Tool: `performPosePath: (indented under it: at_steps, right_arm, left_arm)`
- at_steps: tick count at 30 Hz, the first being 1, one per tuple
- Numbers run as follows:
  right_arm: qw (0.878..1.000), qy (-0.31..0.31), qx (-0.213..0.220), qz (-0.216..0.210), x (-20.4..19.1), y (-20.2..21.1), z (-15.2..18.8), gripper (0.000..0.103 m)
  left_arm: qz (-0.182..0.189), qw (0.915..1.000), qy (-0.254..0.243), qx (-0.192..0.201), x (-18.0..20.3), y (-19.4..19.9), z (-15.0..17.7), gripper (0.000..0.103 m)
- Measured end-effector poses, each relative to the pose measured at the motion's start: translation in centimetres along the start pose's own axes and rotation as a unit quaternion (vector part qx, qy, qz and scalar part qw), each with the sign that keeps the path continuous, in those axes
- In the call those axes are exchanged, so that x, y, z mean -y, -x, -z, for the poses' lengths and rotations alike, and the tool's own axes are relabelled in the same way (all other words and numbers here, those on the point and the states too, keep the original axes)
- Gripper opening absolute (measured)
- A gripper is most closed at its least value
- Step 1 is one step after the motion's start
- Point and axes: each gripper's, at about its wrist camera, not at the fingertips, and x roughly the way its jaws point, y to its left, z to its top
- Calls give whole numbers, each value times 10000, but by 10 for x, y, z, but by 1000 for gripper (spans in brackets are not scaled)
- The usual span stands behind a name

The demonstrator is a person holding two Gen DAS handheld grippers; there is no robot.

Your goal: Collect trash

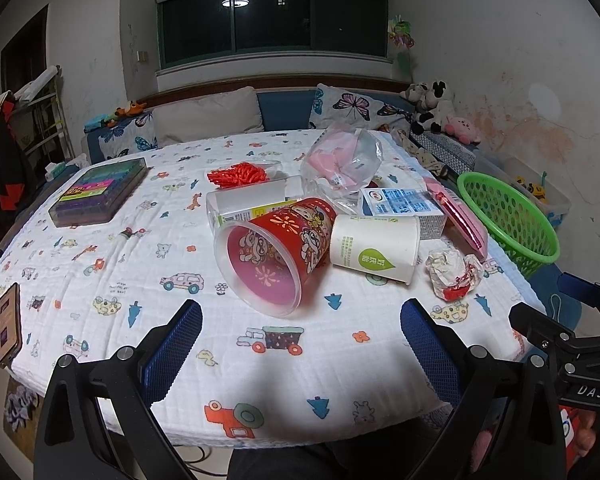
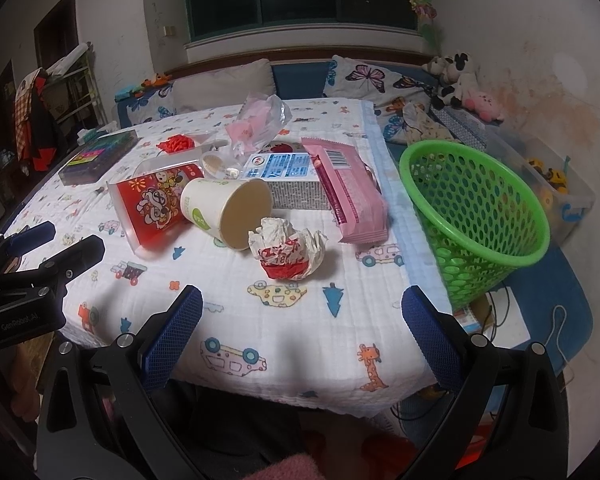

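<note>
Trash lies in a heap mid-table: a red cartoon cup (image 1: 276, 252) (image 2: 152, 208) on its side, a white paper cup (image 1: 374, 248) (image 2: 228, 210) lying beside it, a crumpled red-and-white wrapper (image 1: 452, 274) (image 2: 288, 250), a blue-and-white carton (image 1: 404, 208) (image 2: 288, 178), a pink packet (image 1: 460, 216) (image 2: 352, 198) and a clear bag with pink contents (image 1: 342, 160) (image 2: 260, 122). A green mesh basket (image 1: 508, 224) (image 2: 476, 216) stands off the table's right edge. My left gripper (image 1: 300, 340) is open, short of the red cup. My right gripper (image 2: 302, 328) is open, short of the wrapper.
A dark box of coloured items (image 1: 100, 192) (image 2: 98, 156) sits at the table's far left, a phone (image 1: 8, 324) at the near left edge. Red clips (image 1: 238, 174) lie behind the heap. The patterned tablecloth (image 1: 100, 264) is bare near me. A sofa with cushions (image 1: 208, 116) runs behind.
</note>
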Motion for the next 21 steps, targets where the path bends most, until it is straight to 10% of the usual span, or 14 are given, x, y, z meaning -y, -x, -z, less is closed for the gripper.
performPosePath:
  at_steps: [21]
  right_arm:
    - [9999,42,-99,-83,-1,-13,-9,99]
  left_arm:
    - [0,9999,-6,-162,-2,-18,-1,96]
